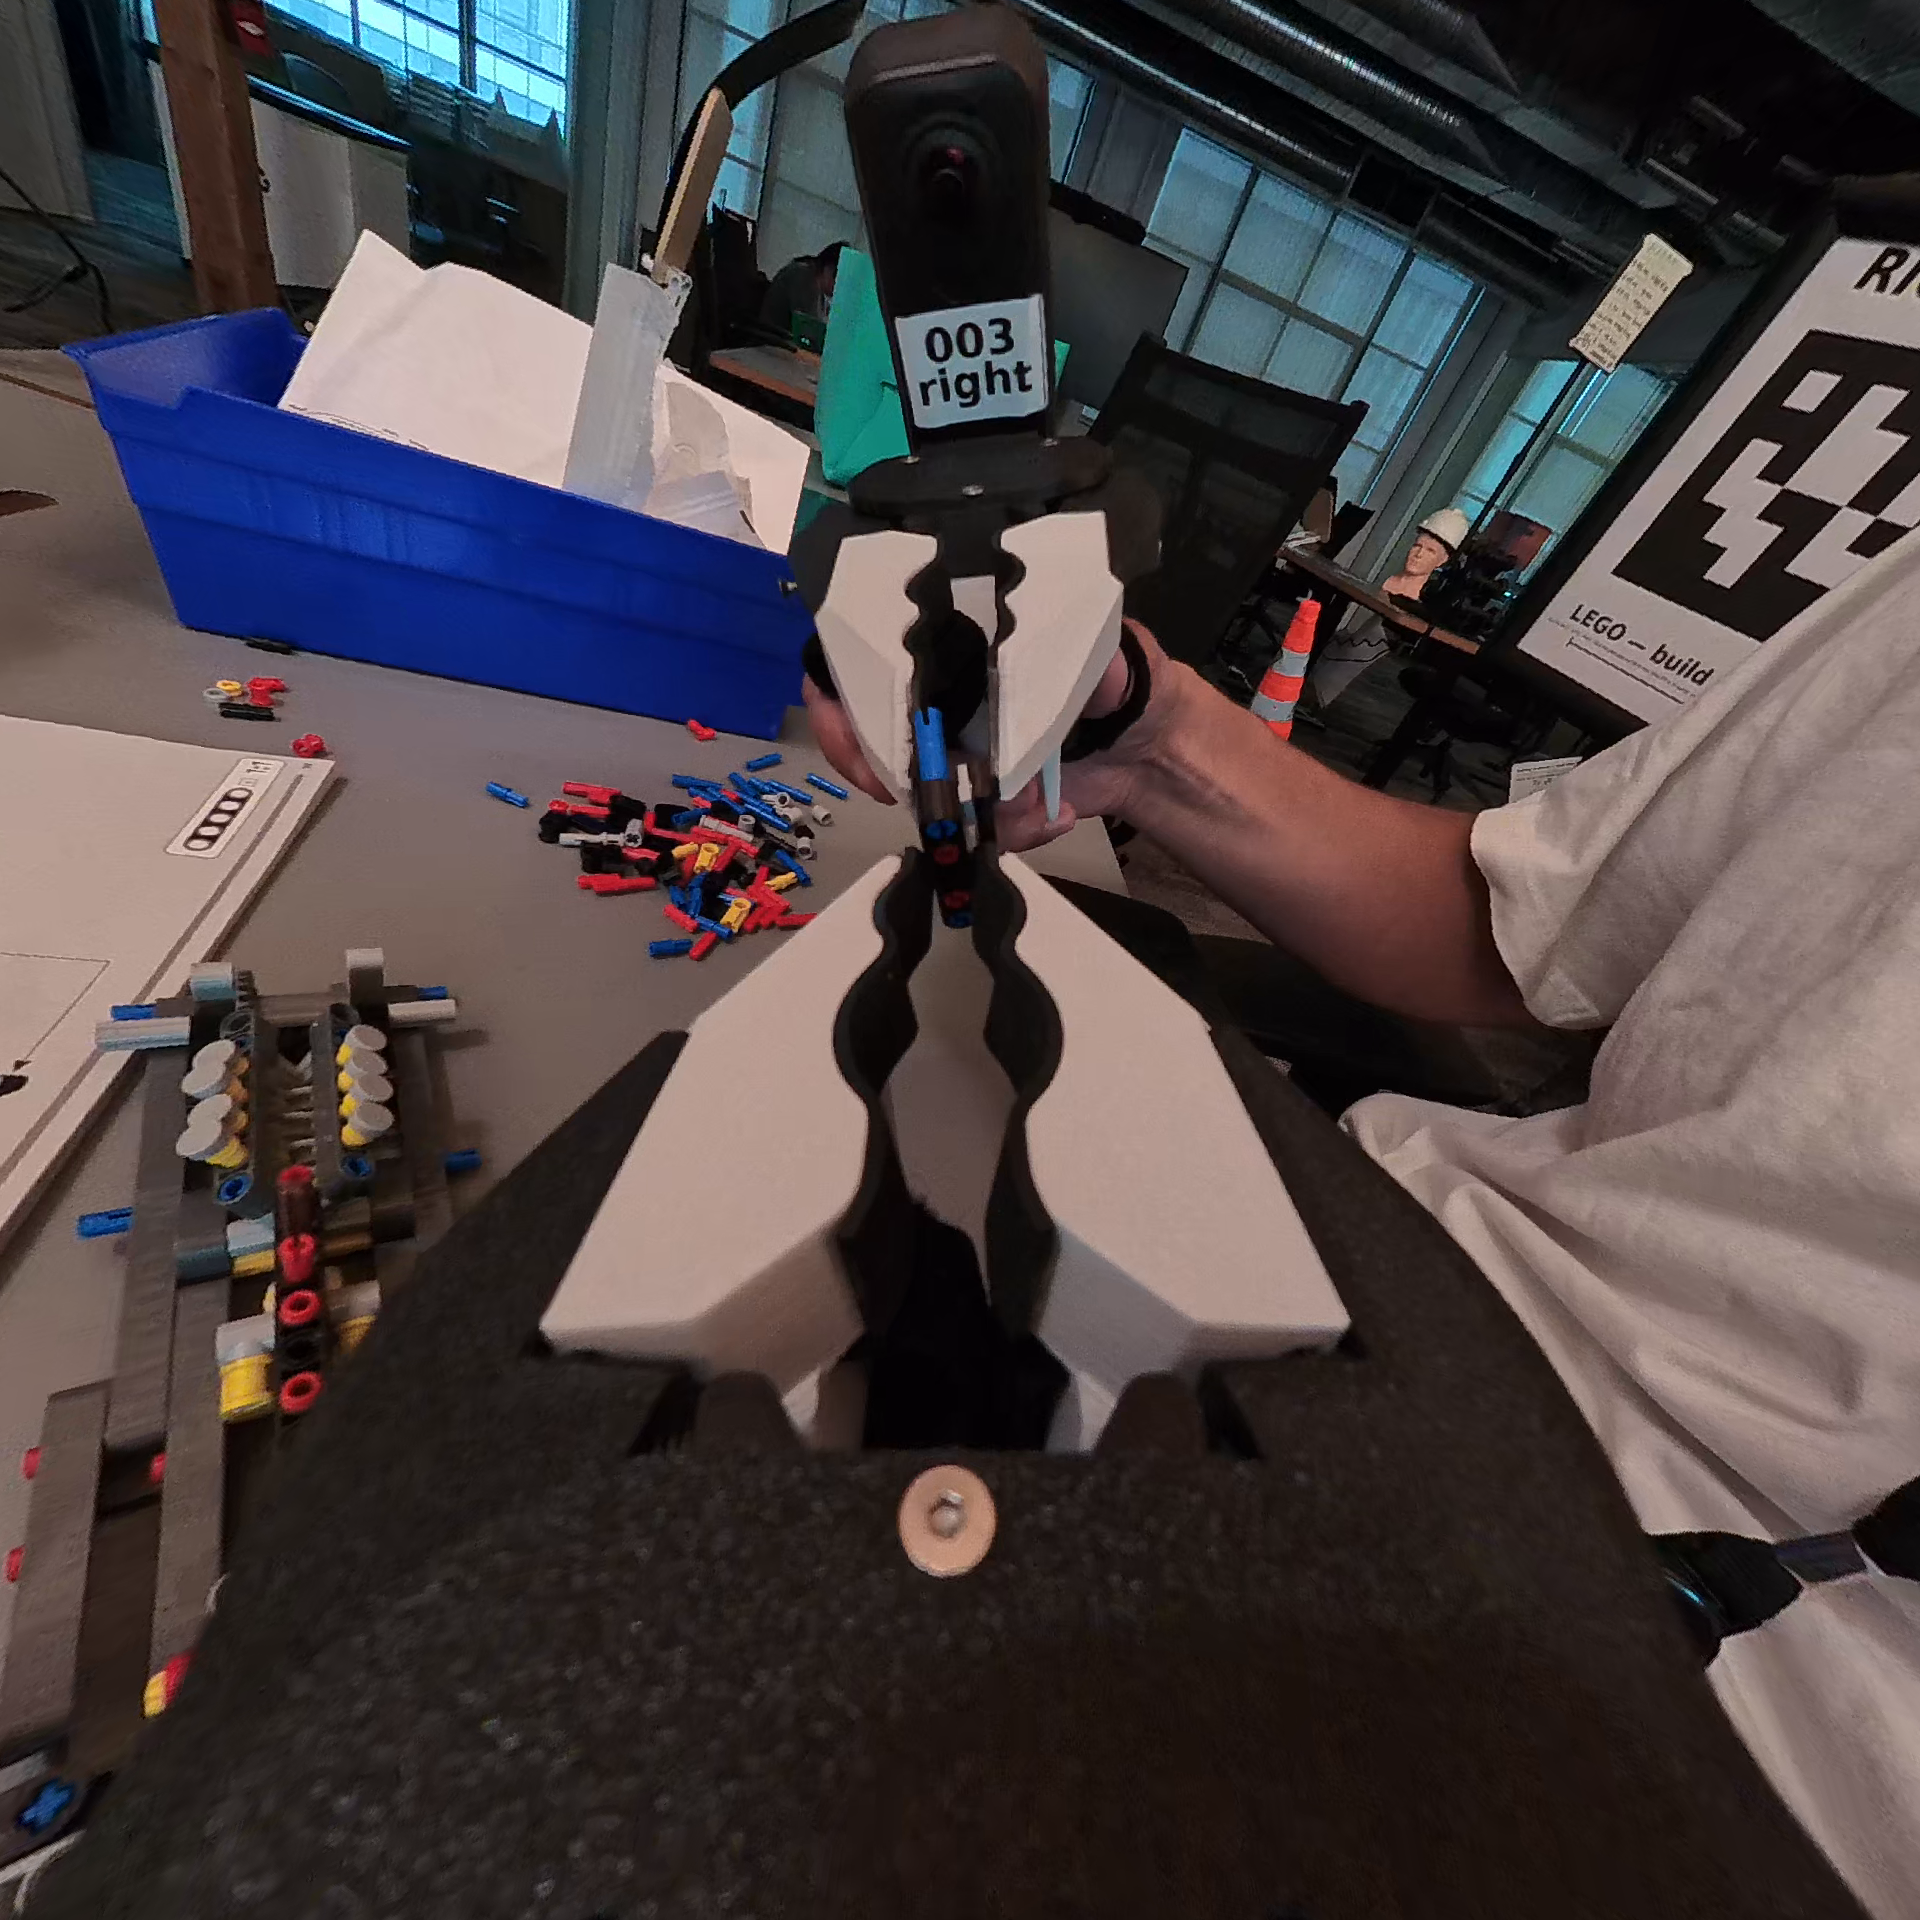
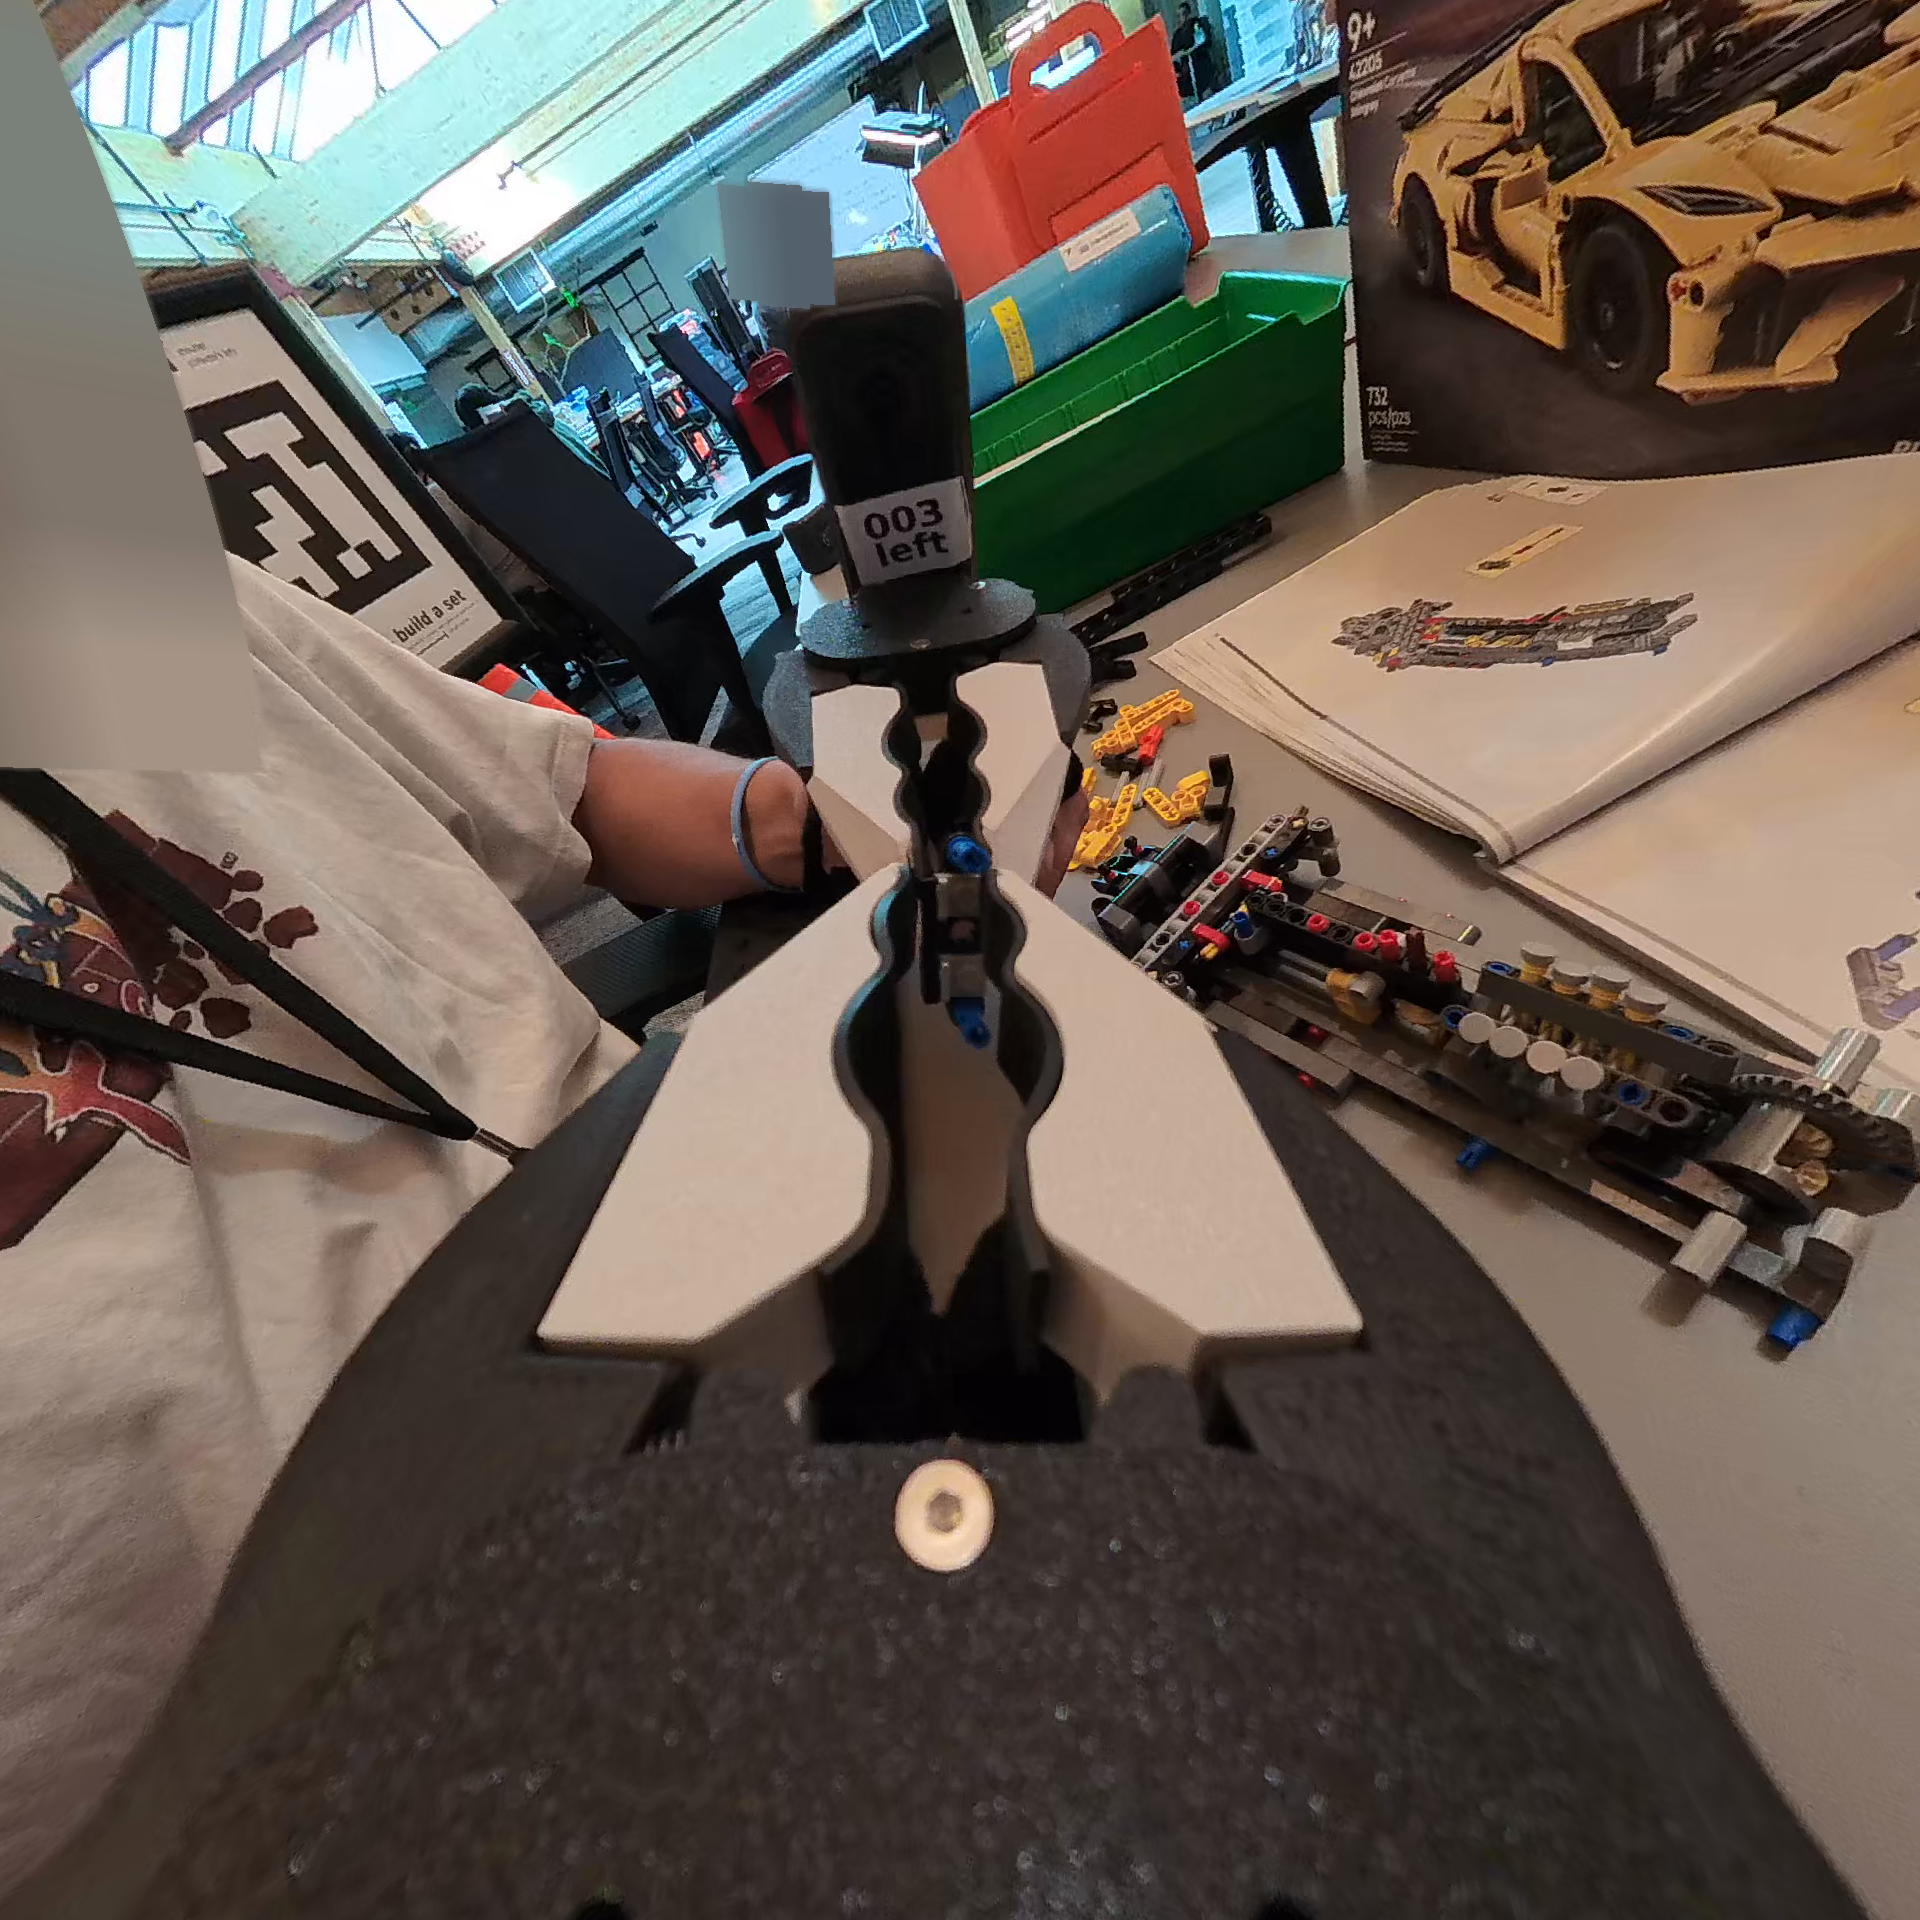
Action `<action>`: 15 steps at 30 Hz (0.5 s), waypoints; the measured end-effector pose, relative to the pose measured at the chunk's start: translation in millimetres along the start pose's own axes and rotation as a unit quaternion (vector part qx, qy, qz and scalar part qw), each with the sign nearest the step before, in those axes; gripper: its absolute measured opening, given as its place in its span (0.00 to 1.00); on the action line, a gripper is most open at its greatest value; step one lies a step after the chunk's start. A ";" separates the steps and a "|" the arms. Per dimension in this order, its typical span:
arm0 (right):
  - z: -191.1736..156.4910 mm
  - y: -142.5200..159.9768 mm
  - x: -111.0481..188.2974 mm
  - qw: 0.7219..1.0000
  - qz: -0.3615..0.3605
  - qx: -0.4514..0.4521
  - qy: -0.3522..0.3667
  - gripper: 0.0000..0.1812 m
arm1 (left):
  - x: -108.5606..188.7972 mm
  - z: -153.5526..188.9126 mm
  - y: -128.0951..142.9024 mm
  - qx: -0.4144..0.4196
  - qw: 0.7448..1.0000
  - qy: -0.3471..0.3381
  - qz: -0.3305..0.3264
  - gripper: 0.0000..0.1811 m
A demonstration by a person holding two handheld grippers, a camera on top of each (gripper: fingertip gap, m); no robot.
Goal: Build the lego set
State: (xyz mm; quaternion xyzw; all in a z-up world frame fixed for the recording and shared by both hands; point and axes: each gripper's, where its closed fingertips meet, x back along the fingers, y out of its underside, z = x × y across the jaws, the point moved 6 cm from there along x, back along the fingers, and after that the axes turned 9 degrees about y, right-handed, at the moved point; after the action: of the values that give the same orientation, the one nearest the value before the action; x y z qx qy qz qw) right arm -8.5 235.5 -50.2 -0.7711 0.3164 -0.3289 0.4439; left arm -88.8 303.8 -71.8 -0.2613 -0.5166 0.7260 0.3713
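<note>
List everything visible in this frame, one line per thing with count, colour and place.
Small lego piece: one, dark with blue and red pins, held in the air between both grippers.
Lego chassis: one, grey and black, on the table.
Loose pins: one pile, red, blue, black, yellow, mid-table.
Yellow beams: a few, beyond the chassis.
Blue bin: one, holding white bags.
Green bin: one, far side of the table.
Set box: one, dark with a yellow car picture.
Instruction booklet: one, white, open.
Left gripper: shut on the piece.
Right gripper: shut on the piece.
</note>
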 end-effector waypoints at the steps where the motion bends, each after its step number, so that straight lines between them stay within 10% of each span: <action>1: -0.2 0.3 -0.1 1.000 0.000 0.003 0.001 0.06 | -0.2 0.1 0.2 0.001 1.000 0.001 0.000 0.03; 15: -4.7 5.9 3.1 0.999 0.021 0.035 -0.030 0.05 | -5.3 9.5 1.0 -0.085 0.995 -0.025 -0.037 0.03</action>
State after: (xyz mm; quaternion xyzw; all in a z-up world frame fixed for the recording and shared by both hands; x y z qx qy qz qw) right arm -11.5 228.4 -53.0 -0.7580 0.3068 -0.3070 0.4869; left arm -93.2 294.0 -69.7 -0.2544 -0.5945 0.6714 0.3619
